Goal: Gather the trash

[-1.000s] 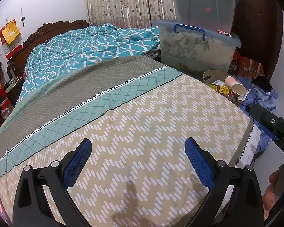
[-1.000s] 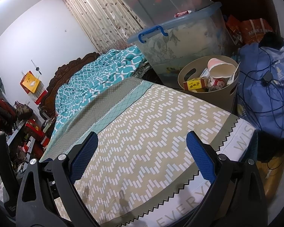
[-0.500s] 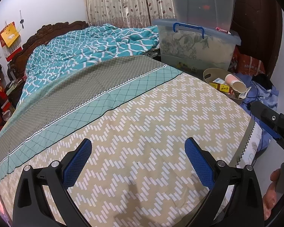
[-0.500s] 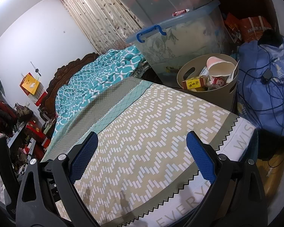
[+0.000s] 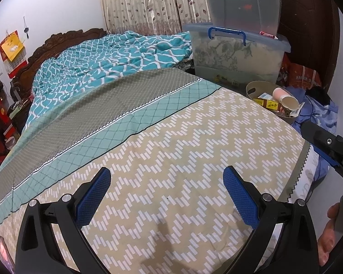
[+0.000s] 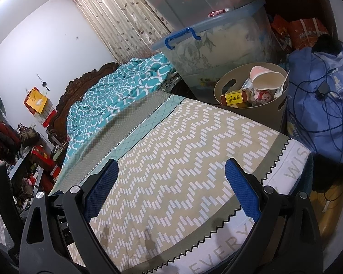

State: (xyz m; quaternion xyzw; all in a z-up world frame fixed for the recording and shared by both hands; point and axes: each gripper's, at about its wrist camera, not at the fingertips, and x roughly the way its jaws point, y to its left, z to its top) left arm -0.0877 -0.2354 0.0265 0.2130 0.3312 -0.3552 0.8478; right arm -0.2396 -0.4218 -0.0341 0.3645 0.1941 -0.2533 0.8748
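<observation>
Left gripper [image 5: 165,189] and right gripper [image 6: 171,182], both spread wide and empty, above the bedspread [image 6: 183,150]. Trash-filled beige bin [image 6: 272,111] stands beyond the bed's far-right corner, well apart from both.

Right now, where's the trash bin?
The trash bin sits off the bed's far right corner, upper right in both views, just in front of the stacked storage boxes and left of the blue bag.
</observation>
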